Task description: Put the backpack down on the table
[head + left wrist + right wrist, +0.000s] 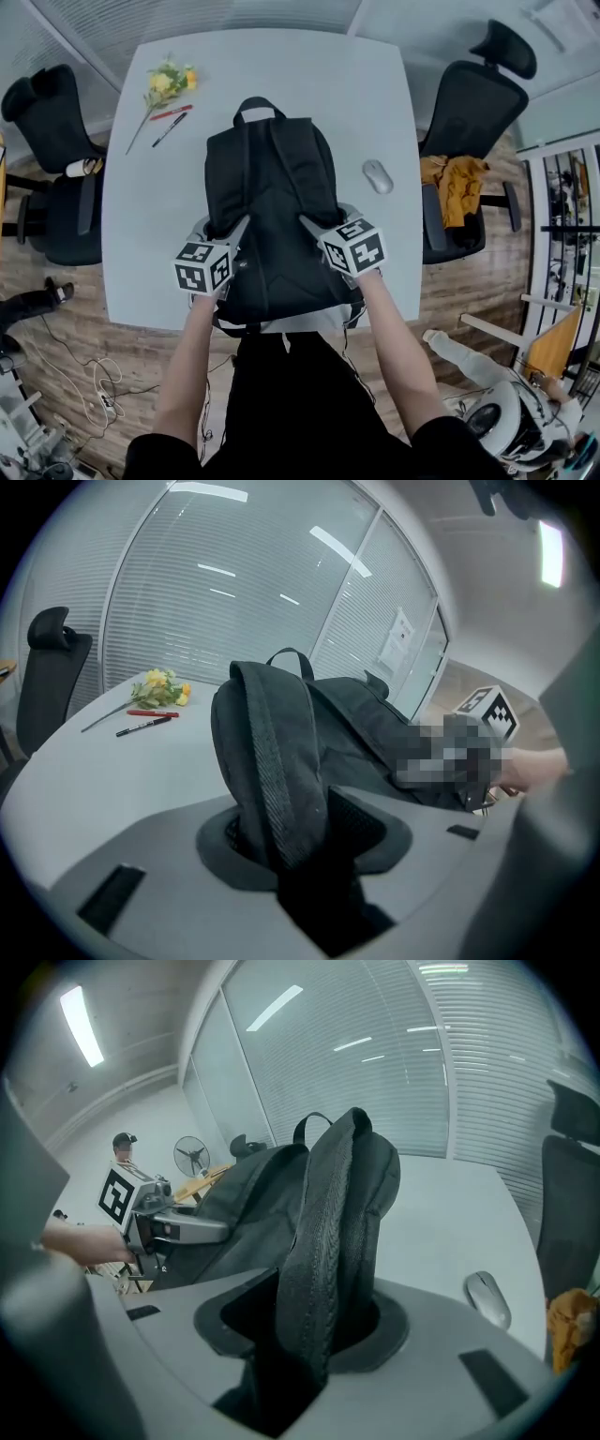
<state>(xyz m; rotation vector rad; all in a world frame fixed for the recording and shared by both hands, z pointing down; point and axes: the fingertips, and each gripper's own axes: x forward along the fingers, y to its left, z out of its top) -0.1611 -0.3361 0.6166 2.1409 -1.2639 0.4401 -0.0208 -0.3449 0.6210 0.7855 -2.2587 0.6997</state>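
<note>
Two grippers are used, one per shoulder strap. At the far left of the worktop (309, 84), flowers (169, 80), a red pen (172, 112) and a black pen (169, 129) are seen, well apart from the backpack (277, 216).

The left gripper (292, 829) is closed on the left strap (272, 761). Its fingers stand approx. half apart, w/ the padded strap filling the gap btw. them.

The backpack is laid flat on the middle of the worktop, strap side up, top handle (258, 105) at the far end and the lower end at the near edge. It is judged to rest already on the surface. Soft, limp fabric is expected, so it will sag and fold when lifted. It looks rather flat, prob. not heavy, but the contents cannot be seen.

The right gripper (309, 1321) is closed in the same way on the right strap (328, 1232), fingers approx. half apart. The ribbed webbing should give a sure, non-slippery hold. For one gripper only, the top handle would be the better place.

A mouse (377, 175) lies near the backpack's right side, not touched.
</note>
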